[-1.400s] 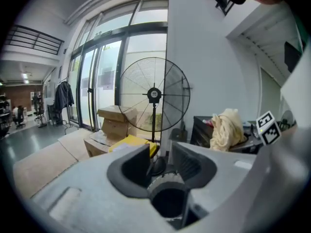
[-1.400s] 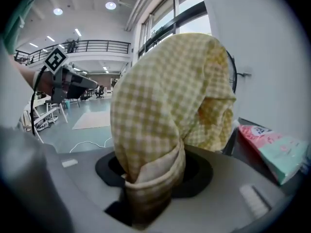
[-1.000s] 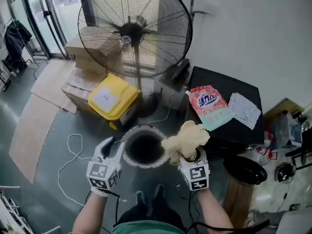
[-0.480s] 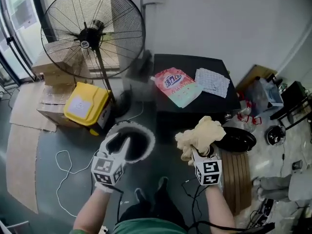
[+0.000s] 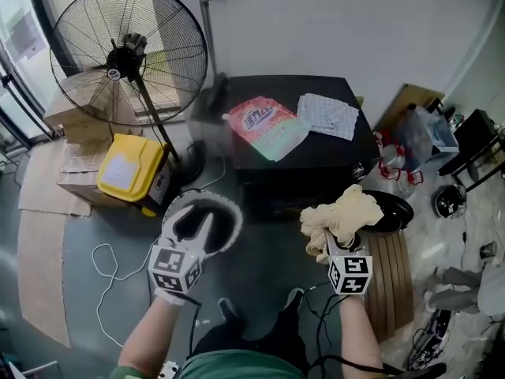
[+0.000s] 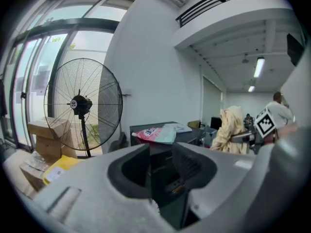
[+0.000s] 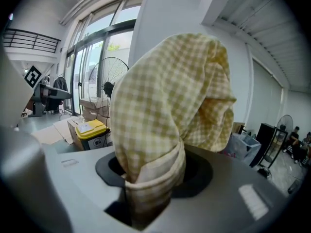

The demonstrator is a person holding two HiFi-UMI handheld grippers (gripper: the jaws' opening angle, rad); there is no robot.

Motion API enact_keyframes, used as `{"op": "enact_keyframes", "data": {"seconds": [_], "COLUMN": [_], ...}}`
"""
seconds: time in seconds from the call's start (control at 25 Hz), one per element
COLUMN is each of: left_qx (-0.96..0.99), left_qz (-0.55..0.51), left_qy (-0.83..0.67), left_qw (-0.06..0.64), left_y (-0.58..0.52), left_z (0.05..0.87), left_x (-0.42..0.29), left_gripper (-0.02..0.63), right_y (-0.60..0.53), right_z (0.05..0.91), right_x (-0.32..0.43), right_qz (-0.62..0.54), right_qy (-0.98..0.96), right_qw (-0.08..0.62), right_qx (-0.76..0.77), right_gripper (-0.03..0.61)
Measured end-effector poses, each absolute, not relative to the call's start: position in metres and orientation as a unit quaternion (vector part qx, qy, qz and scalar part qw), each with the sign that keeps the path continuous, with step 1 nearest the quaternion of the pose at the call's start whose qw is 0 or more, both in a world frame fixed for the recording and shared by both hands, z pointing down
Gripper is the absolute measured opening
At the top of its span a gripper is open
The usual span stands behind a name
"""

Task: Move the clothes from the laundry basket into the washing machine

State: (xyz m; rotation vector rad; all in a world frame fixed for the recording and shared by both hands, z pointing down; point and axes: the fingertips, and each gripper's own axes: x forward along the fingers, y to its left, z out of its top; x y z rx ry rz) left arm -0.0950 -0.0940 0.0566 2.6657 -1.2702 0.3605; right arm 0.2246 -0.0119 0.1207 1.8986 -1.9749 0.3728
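The laundry basket (image 5: 230,212), round with a pale rim and a dark inside, stands on the grey floor at lower left of the head view. My left gripper (image 5: 193,226) hangs over its mouth, open, with nothing between its fingers; the left gripper view (image 6: 160,166) shows the same empty gap. My right gripper (image 5: 336,245) is shut on a yellow checked cloth (image 5: 344,214), bunched up above the jaws and well to the right of the basket. That cloth (image 7: 170,106) fills the right gripper view and hides the jaw tips. It also shows at the right of the left gripper view (image 6: 228,128).
A black cabinet (image 5: 304,160) carries a pink detergent pouch (image 5: 265,125) and a patterned sheet (image 5: 327,115). A black round dish (image 5: 392,209) sits on a wooden stand (image 5: 392,279) by the cloth. A standing fan (image 5: 118,54), a yellow-lidded box (image 5: 126,172) and a floor cable (image 5: 106,267) lie left.
Both grippers have swung to the right. The right one has carried the cloth away from the basket and now holds it beside the black round dish. Neither gripper's jaws changed.
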Motion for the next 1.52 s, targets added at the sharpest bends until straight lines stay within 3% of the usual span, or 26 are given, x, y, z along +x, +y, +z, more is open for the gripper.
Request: {"op": "enact_keyframes", "data": {"seconds": [0.68,1.04,1.52], "left_qx": [0.839,0.847,0.844], "left_qz": [0.151,0.149,0.112], "left_qy": [-0.514,-0.502,-0.517], "left_qw": [0.099,0.094,0.092], "left_y": [-0.108,-0.129,-0.19], "left_z": [0.118,0.203,0.381], "left_x": [0.043,0.047,0.037], "left_gripper": [0.143,0.144,0.144], "right_y": [-0.062,-0.083,-0.143], "right_z": [0.223,0.283,0.435], "right_x": [0.345,0.353,0.365], "right_qz": [0.122,0.093,0.057], "right_qy": [-0.771,-0.769,-0.772], "right_qw": [0.215,0.187,0.175], "right_qx": [0.587,0.604,0.608], "right_gripper": [0.196,0.196,0.199]}}
